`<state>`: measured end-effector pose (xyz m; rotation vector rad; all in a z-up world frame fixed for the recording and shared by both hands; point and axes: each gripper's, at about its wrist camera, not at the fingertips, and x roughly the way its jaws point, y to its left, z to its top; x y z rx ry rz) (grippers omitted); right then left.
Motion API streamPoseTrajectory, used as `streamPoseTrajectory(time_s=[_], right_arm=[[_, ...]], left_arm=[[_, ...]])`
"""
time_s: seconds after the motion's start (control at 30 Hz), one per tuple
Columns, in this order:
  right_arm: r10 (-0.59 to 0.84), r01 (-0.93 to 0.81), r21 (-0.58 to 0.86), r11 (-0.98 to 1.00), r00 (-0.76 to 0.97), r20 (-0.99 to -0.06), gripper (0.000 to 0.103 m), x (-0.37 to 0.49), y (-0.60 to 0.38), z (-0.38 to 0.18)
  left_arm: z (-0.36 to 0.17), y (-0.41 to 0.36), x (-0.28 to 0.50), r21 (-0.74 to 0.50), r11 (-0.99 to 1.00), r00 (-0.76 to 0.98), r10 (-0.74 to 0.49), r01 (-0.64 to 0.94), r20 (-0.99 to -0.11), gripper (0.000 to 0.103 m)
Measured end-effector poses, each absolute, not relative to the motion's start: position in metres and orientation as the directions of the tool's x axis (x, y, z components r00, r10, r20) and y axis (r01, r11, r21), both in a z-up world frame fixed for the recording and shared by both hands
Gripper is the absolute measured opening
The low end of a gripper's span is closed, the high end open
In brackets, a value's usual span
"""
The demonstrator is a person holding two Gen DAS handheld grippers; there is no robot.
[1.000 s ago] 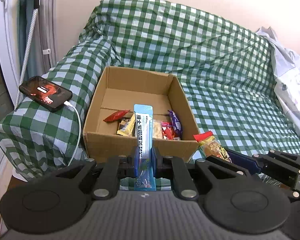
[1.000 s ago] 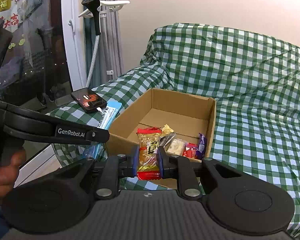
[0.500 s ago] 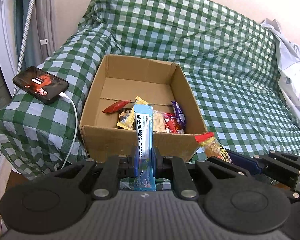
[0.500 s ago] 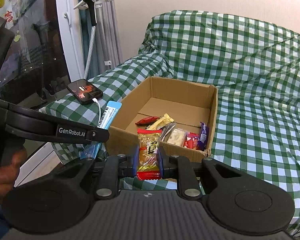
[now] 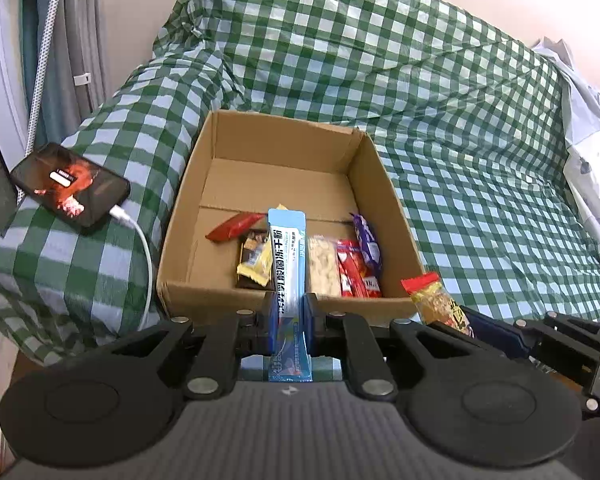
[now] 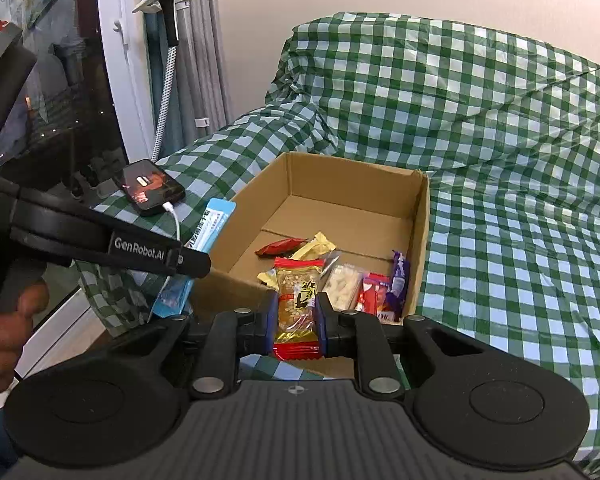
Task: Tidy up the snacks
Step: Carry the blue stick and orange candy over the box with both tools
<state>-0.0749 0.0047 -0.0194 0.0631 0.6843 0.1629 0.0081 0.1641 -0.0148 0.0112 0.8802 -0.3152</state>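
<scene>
Both hands have carried their loads closer to the cardboard box (image 5: 284, 184), which now fills the centre of each view with more of its floor visible. The left gripper (image 5: 288, 320) is clamped on a blue stick sachet (image 5: 287, 256); the right gripper (image 6: 298, 316) pinches a red-and-yellow peanut snack packet (image 6: 298, 296). Both snacks sit just short of the box's near wall, so dropping them among the snacks already inside looks imminent.

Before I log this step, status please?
Left hand-held gripper shut on blue sachet. Right shut on peanut packet. Cardboard box ahead, nothing blocking.
</scene>
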Motion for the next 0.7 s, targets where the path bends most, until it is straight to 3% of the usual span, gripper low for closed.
streamPoseTrajectory(time_s=[0.7], right_arm=[[0.127, -0.052, 0.132, 0.990, 0.739, -0.661, 0.021, 0.021, -0.017, -0.054]], left_arm=[[-0.044, 0.138, 0.112, -0.113, 0.958, 0.526, -0.241, 0.265, -0.815, 0.014]])
